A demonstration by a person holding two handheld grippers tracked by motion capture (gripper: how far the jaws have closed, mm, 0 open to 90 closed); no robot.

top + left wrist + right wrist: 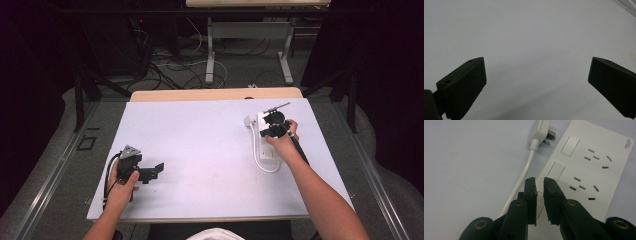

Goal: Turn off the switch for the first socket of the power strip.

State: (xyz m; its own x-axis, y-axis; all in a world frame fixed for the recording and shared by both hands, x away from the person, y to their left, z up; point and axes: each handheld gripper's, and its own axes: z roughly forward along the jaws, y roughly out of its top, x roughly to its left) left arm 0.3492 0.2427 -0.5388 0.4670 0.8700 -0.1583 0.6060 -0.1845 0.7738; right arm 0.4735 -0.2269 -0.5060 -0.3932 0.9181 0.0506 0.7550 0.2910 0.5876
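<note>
Right tongs [539, 182] angled down over power strip [596, 162]

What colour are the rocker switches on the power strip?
White, like the power strip itself; the switches show best in the right gripper view.

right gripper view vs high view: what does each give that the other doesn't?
Right gripper view alone: detail on the white power strip, meaning its socket slots, two rocker switches and the plug's metal pins, plus a narrow gap between the right gripper's jaws, with nothing between them, over the strip's edge.

High view alone: the left gripper resting near the table's left front, the person's forearms, and the floor cables beyond.

Both: the strip, its white cable, the plug beside the strip, and the pale tabletop.
</note>
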